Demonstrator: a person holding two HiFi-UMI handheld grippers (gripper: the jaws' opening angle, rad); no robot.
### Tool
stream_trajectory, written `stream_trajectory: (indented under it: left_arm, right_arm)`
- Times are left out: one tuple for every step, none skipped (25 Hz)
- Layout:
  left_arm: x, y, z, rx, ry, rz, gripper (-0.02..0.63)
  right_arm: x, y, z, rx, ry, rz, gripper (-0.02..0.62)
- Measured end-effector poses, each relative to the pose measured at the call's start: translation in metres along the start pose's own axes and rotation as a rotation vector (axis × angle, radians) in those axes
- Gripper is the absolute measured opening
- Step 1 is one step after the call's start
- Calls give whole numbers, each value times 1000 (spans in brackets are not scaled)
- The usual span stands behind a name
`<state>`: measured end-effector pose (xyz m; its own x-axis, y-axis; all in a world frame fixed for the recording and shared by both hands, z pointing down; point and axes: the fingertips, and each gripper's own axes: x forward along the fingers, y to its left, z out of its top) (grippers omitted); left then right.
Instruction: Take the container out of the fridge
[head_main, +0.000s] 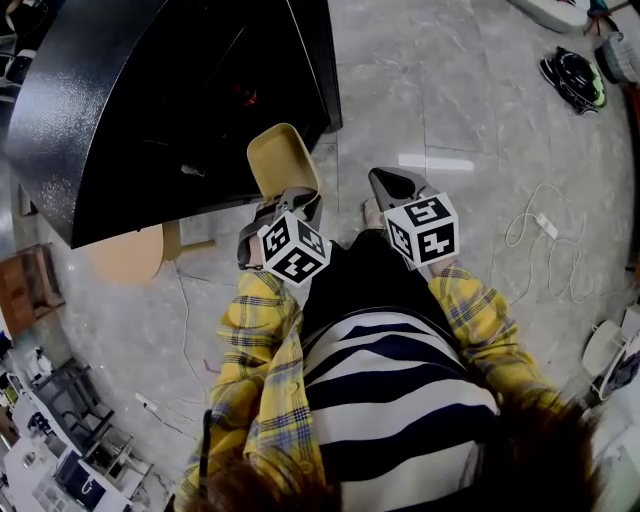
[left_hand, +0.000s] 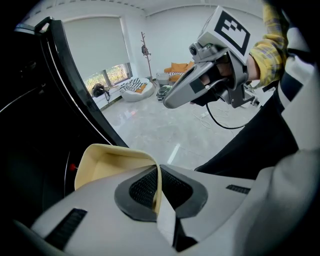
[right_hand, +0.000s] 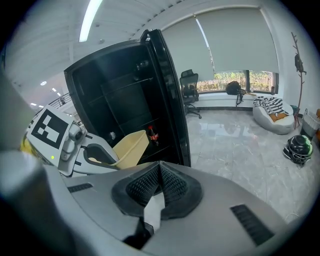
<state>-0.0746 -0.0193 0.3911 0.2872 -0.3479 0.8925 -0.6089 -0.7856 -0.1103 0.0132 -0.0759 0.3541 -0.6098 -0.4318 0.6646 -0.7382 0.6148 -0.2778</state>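
Note:
A beige plastic container (head_main: 282, 158) hangs just outside the open black fridge (head_main: 150, 100), clear of its shelves. My left gripper (head_main: 285, 203) is shut on the container's near wall; in the left gripper view the thin wall (left_hand: 156, 180) stands pinched between the pads and the tub (left_hand: 107, 160) opens away from me. The right gripper view shows the same container (right_hand: 131, 147) in front of the fridge's lower shelves (right_hand: 120, 110), with the left gripper (right_hand: 95, 155) behind it. My right gripper (head_main: 385, 182) floats beside it to the right, shut and holding nothing (right_hand: 160, 182).
The fridge door (right_hand: 172, 100) stands open beside the container. A red-capped bottle (right_hand: 152, 135) sits inside the fridge. A round wooden board (head_main: 125, 252) lies by the fridge base. White cables (head_main: 540, 235) and a helmet (head_main: 575, 80) lie on the marble floor at right.

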Motion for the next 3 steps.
stream_trajectory:
  left_arm:
    - [-1,0,0,0,0,3,26]
    - [-2,1,0,-1,0,5,26]
    - [-4,1,0,-1,0,8,26]
  right_arm:
    - [0,0,1,-2,-1,1,28]
    - [-1,1,2,-4,-3,2,28]
    - [-1,1,3,-6,-4,3,28]
